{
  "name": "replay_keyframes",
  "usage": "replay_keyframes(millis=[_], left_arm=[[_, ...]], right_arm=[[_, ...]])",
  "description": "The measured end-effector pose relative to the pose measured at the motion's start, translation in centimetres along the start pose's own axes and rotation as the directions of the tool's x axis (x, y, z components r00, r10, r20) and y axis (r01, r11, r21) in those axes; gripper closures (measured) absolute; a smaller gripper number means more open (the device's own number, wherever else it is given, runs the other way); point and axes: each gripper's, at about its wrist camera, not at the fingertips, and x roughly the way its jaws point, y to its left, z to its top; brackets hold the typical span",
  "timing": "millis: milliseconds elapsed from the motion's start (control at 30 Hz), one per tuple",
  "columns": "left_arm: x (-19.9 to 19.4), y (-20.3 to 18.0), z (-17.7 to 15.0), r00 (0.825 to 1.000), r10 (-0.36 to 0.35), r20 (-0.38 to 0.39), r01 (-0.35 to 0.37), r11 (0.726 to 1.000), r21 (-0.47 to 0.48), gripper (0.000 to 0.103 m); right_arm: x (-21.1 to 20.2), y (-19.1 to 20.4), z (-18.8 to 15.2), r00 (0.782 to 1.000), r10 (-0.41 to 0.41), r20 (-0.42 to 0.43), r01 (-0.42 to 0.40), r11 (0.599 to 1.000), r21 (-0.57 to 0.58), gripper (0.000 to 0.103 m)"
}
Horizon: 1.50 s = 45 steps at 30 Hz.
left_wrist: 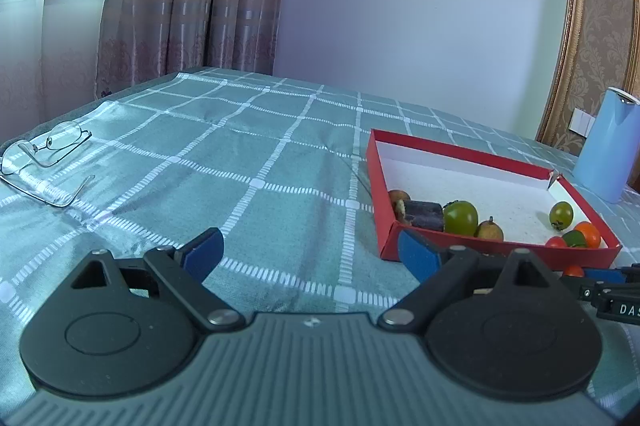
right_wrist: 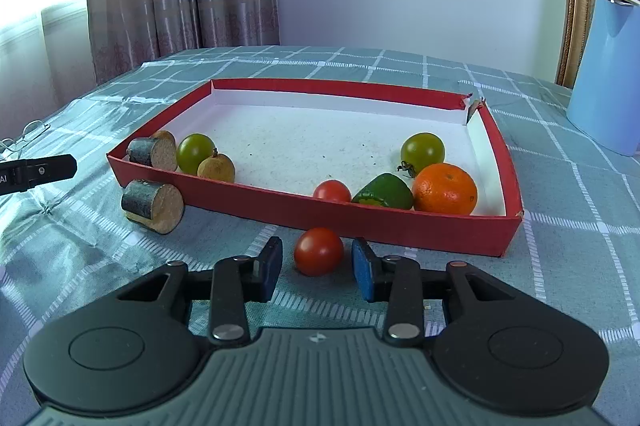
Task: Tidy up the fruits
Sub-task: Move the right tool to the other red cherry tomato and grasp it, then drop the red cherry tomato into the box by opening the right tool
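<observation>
Faintly, "DAS" lettering point(left_wrist: 629, 309) marks the right tool point(right_wrist: 318, 268) straddling a tomato point(right_wrist: 319, 250).

Both wrist views skim low; sharing the red tray point(left_wrist: 460, 145).

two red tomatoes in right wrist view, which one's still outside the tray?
The nearer red tomato, on the tablecloth between the open right gripper's fingers, in front of the red tray's near wall. The other red tomato sits inside, beside the green fruit.
</observation>
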Motion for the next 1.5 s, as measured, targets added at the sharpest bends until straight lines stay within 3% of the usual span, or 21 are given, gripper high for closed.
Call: replay_keyframes(millis=[933,1000,1200,1500], left_arm=[[-0.1,-0.3,0.0,1.000,0.018,0.007,-0.018,1.000,0.013,0.010],[-0.1,-0.3,0.0,1.000,0.019,0.006,-0.019,1.000,0.013,0.010],[-0.1,-0.2,0.0,1.000,0.020,0.008,-0.020,1.000,0.013,0.010],[-0.1,-0.3,-0.1,1.000,0.019,0.007,-0.019,1.000,0.013,0.010]], right_arm=[[0.2,0.0,0.1,1.000,-0.002,-0.007,0.002,1.000,0.006,0.065],[0.3,0.1,0.1,1.000,-0.006,-0.014,0.006,1.000,0.001,0.072],[0.5,0.2,0.2,1.000,-0.012,-0.020,0.012,1.000,-0.001,0.077],[-1.5,-0.8,0.2,0.998,0.020,0.060,-0.023,0.999,0.044,0.078]])
